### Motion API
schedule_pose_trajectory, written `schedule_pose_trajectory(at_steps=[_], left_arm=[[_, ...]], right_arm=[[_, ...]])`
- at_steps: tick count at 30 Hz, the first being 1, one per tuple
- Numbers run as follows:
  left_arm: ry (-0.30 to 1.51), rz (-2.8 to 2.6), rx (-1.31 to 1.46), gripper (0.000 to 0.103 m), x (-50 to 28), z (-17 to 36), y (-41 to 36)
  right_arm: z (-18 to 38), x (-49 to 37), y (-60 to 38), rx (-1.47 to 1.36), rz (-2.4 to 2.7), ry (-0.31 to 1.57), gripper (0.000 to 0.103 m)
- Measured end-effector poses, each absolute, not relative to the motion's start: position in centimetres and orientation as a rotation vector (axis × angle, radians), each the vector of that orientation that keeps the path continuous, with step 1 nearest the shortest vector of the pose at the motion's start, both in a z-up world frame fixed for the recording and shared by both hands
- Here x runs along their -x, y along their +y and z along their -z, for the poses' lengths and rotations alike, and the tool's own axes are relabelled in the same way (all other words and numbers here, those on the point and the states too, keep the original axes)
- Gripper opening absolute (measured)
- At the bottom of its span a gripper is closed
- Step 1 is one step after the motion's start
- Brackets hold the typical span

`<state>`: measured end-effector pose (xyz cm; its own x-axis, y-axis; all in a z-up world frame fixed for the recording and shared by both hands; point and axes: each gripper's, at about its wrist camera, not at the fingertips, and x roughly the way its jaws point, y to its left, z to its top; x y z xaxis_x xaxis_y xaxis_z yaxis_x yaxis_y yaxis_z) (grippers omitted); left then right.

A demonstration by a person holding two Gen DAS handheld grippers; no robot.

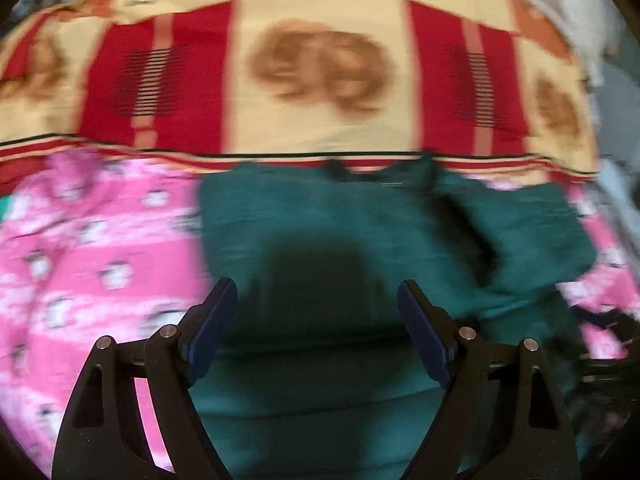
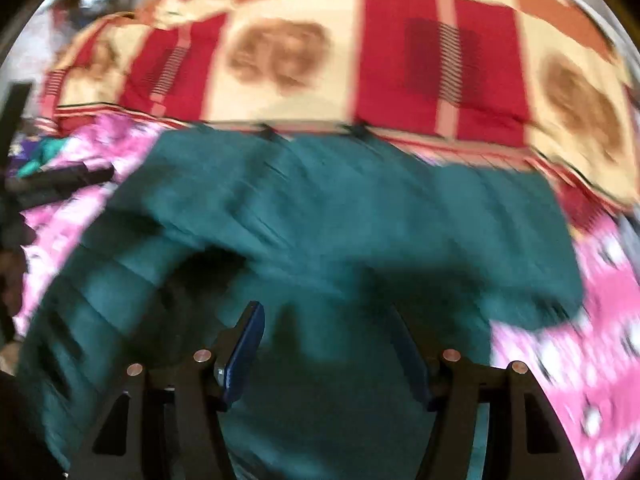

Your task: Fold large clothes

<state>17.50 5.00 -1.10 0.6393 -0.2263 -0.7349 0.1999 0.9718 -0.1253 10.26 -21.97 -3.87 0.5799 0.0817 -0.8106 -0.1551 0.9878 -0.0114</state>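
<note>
two grippers [image 1: 316, 300] [image 2: 328, 320], jaws apart, above green garment [image 1: 360, 220]; no writing legible.

The garment [image 1: 360, 220] lies spread on the printed sheet [image 1: 100, 248], which shows past the garment's left and right edges in both views. Beyond the garment's far edge lies the patterned blanket [image 1: 320, 80], its near border running along that edge and over the sheet. The left claw [image 1: 318, 320] is above the garment's near part, nothing between its pads. The right claw [image 2: 328, 344] is likewise above the garment, apart from the cloth.
</note>
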Motion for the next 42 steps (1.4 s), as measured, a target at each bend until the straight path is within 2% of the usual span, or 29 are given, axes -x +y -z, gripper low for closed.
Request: schedule_pose_trajectory(at_steps=[6,14,15,17,18,19,22,28,35,40,42], left_arm=[[0.835,0.416,-0.019,0.083,-18.9,1.7,-2.3],[0.832,0.593,0.057,0.081,-19.9,2.4,-7.4],[0.843,0.606,0.064,0.077,-19.9,2.8,-7.7],[0.879,0.616,0.057,0.046,-20.3,3.6,-8.6],[0.887,0.602,0.050,0.036,-20.3,3.9,-8.7],[0.896,0.595,0.056,0.014,-20.3,4.1,-8.6],[0.862,0.590,0.097,0.011,-19.9,3.5,-7.9],[0.691,0.638,0.170,0.011,-18.0,-1.7,-5.2],[0.488,0.536,0.296,0.011,-17.1,-6.7,3.8],[0.578,0.391,0.363,0.011,-18.9,-4.5,10.4],[0.720,0.347,0.374,0.011,-20.5,-1.3,11.7]], right_arm=[[6.6,-8.9,-28.4,-0.246,-0.056,1.008,0.062],[7.2,-7.3,-27.1,-0.132,-0.081,0.997,0.064],[7.2,-7.0,-27.2,-0.131,-0.088,0.998,0.064],[7.3,-6.9,-27.6,-0.136,-0.104,0.999,0.064],[7.3,-6.9,-27.8,-0.142,-0.110,1.000,0.064],[7.3,-7.0,-27.9,-0.148,-0.115,1.000,0.064],[7.3,-7.1,-28.0,-0.157,-0.120,1.000,0.064],[7.3,-7.0,-27.7,-0.152,-0.105,1.000,0.065],[7.2,-7.1,-27.0,-0.136,-0.089,0.996,0.068],[7.3,-7.2,-26.8,-0.131,-0.083,0.997,0.070],[7.3,-7.4,-26.6,-0.129,-0.082,1.000,0.070]])
